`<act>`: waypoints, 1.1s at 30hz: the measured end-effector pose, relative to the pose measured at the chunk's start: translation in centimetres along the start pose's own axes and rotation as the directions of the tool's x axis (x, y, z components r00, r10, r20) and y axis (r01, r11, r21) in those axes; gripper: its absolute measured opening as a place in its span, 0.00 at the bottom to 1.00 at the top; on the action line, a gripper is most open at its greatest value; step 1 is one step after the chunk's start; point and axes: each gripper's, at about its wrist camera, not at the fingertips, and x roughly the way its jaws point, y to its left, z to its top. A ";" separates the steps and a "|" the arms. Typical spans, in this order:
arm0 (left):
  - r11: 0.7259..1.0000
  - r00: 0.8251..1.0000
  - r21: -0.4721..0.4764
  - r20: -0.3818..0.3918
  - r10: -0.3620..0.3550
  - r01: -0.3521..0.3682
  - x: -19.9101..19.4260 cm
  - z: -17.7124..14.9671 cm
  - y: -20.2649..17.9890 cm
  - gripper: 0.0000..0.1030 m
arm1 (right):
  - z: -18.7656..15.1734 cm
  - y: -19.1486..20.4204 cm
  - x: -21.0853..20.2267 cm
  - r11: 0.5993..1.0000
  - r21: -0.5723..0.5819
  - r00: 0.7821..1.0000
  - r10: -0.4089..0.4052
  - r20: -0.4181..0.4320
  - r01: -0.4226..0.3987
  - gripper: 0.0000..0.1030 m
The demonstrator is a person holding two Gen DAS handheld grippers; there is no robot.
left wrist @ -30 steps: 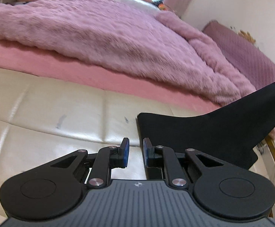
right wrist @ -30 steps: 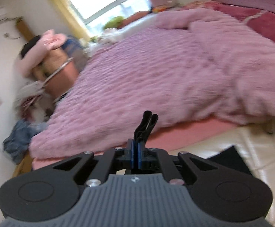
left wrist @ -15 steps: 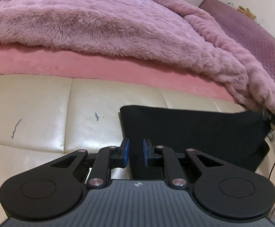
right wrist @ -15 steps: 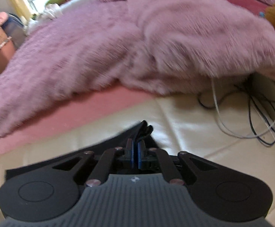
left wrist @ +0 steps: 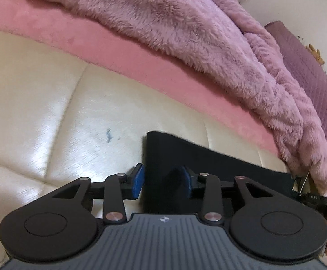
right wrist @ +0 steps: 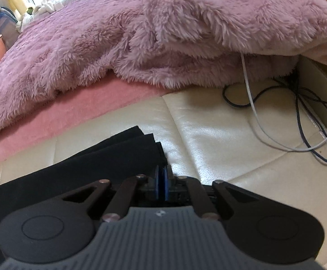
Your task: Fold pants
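Observation:
The black pants (left wrist: pixel 219 168) lie flat on the cream leather surface (left wrist: pixel 51 117), folded in layers whose corner (right wrist: pixel 141 148) shows in the right wrist view. My left gripper (left wrist: pixel 162 181) hangs over the pants' left edge. Its jaws are opening, with that edge between them; the left pad (left wrist: pixel 138 181) stands clear of the cloth and the right pad is over it. Low at the layered corner, my right gripper (right wrist: pixel 162 187) has its blue pads all but together on the cloth's edge and just starting to part.
A fluffy purple blanket (left wrist: pixel 185 22) over a pink sheet (left wrist: pixel 118 51) borders the far side of the cream surface. White and blue cables (right wrist: pixel 298 135) trail on the surface to the right of the right gripper. A quilted purple cushion (left wrist: pixel 316 78) stands at the far right.
Both grippers came down toward the cream surface. The right one lowered the raised end of the pants, which now lie flat. The left jaws have spread wider over the pants' edge.

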 end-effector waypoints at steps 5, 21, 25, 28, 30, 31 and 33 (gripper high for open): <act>0.998 0.999 0.039 0.010 0.054 -0.054 0.2 -0.2 -0.9 0.08 | -0.2 0.0 -0.1 1.000 0.021 1.000 -0.002 -0.008 0.003 0.00; 0.984 0.984 -0.022 -0.008 0.176 -0.176 -12.1 0.0 13.4 0.07 | -12.8 10.9 -5.2 0.973 0.009 0.965 0.231 -0.121 -0.231 0.00; 0.985 0.987 -0.062 0.001 0.159 -0.159 -12.7 -0.1 14.9 0.12 | -15.2 13.3 -6.0 0.966 -0.030 0.963 0.252 -0.091 -0.256 0.00; 0.985 0.987 -0.063 0.019 0.161 -0.160 -13.1 0.0 14.9 0.20 | -15.1 13.3 -6.2 0.961 -0.010 0.958 0.277 -0.072 -0.278 0.13; 0.987 0.988 -0.066 0.035 0.149 -0.147 -13.4 0.3 15.1 0.31 | -14.6 12.8 -6.4 0.956 0.030 0.955 0.293 -0.047 -0.292 0.33; 0.987 0.988 -0.073 0.045 0.148 -0.145 -13.5 0.4 15.2 0.38 | -14.3 12.5 -6.4 0.951 0.055 0.952 0.305 -0.033 -0.303 0.37; 0.985 0.986 -0.088 0.060 0.156 -0.151 -13.3 0.7 15.3 0.40 | -13.8 11.9 -6.0 0.944 0.102 0.948 0.316 -0.022 -0.312 0.36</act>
